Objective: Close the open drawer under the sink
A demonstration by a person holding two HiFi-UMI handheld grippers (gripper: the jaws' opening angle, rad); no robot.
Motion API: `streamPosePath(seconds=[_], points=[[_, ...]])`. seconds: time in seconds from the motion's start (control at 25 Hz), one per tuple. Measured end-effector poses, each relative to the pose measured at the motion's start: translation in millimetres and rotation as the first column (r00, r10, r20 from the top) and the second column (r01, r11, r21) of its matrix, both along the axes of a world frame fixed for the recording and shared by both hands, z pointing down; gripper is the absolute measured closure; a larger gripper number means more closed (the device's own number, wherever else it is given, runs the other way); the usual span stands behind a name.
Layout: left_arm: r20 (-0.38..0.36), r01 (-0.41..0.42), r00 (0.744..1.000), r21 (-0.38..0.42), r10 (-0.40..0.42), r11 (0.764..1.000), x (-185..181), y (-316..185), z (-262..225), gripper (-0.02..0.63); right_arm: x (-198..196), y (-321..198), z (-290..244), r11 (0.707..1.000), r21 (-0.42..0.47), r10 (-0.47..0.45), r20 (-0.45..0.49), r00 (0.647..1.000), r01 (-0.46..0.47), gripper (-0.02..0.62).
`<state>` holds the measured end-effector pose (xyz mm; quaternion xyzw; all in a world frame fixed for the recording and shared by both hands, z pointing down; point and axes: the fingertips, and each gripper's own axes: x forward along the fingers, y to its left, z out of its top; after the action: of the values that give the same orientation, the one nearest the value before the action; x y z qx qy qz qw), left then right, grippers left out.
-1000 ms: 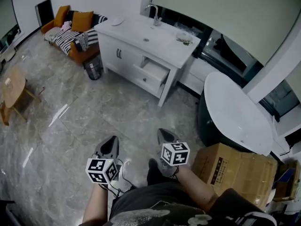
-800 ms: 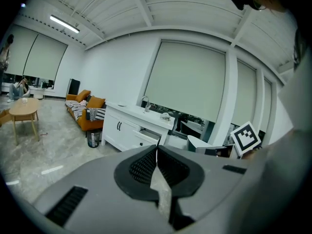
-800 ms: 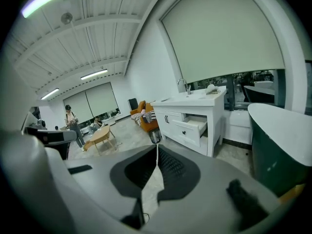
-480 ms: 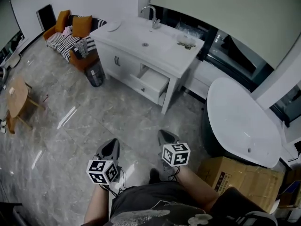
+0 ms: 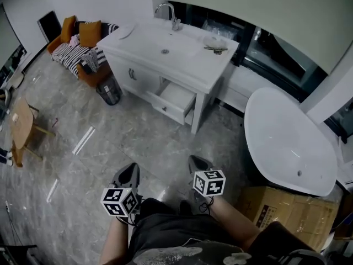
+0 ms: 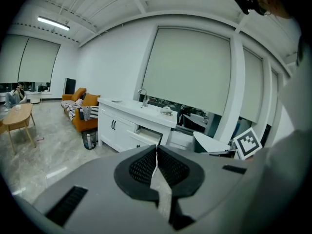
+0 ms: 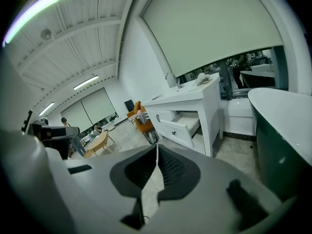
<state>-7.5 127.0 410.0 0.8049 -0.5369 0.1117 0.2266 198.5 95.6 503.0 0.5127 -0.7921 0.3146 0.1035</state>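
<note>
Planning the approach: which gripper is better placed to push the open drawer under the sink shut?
Right, probably. Both are shut, empty and far off, but the right gripper sits more in line with the drawer than the left gripper.

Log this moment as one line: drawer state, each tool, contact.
drawer: open, under sink | left tool: shut, empty | right tool: shut, empty | contact: none, both tools well short of drawer

drawer [image 5: 175,100] | white | pulled open | under sink [image 5: 165,47]
</note>
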Motion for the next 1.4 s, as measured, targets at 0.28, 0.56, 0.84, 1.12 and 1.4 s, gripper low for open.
streamPosePath(seconds=[0.28,0.56,0.84,1.12,1.4], points=[[-0.012,-0.02,1.0,-0.005,0.02,1.0,-19,-53,16,0.589,-3,-31,20,0.999,-0.04,0.032,-0.045,0.998,-0.034,0.571],[-0.042,-0.109,0.993,-0.027,0.108,0.994,-68,-129,35,0.589,-37,-91,38,0.976,-0.1,0.19,-0.052,0.98,-0.194,0.571],[-0.069,-0.206,0.977,-0.071,0.201,0.976,-128,-210,52,0.589,-91,-146,48,0.923,-0.159,0.344,-0.06,0.937,-0.349,0.571],[-0.086,-0.322,0.946,-0.107,0.313,0.941,-168,-266,75,0.589,-128,-186,73,0.824,-0.218,0.519,-0.083,0.851,-0.523,0.571],[-0.103,-0.403,0.914,-0.139,0.392,0.904,-181,-300,96,0.589,-149,-215,80,0.76,-0.221,0.608,-0.092,0.789,-0.611,0.571]])
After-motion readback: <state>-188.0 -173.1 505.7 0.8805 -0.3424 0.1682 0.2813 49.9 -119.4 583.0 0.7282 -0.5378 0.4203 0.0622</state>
